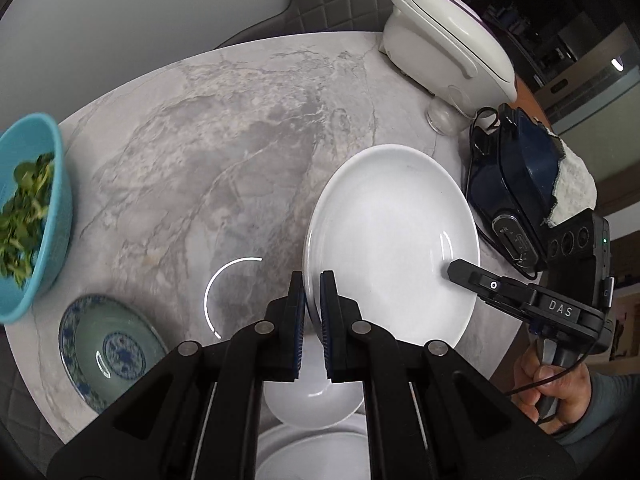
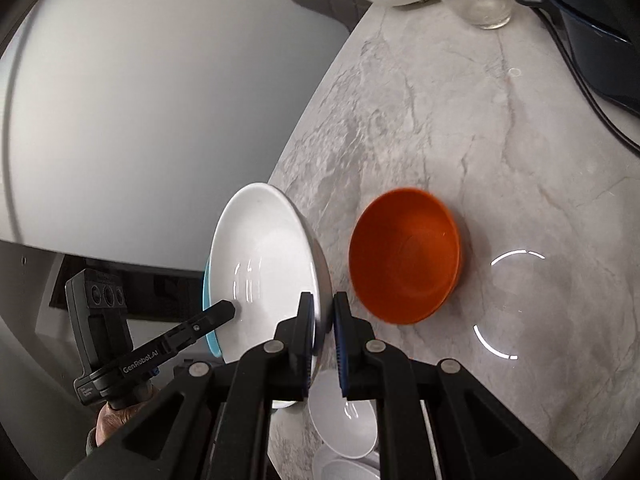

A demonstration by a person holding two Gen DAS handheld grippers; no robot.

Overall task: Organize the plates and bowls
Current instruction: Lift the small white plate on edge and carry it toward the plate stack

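A large white plate (image 1: 392, 240) is held up off the marble table, tilted. My left gripper (image 1: 314, 308) is shut on its near rim. My right gripper (image 2: 322, 320) is shut on the opposite rim of the same plate (image 2: 264, 264). Its finger shows in the left wrist view (image 1: 460, 270) on the plate's right side. Below the plate stand a small white bowl (image 1: 312, 404) and a stack of white plates (image 1: 312, 452). An orange bowl (image 2: 404, 264) sits on the table right of my right gripper.
A blue-patterned bowl (image 1: 108, 348) and a teal bowl of greens (image 1: 32, 216) sit at the left. A white cooker (image 1: 448, 36), a glass (image 1: 440, 118), a dark blue appliance (image 1: 516, 184) with cables and a cloth stand at the back right. The table edge (image 2: 304, 128) runs left of the orange bowl.
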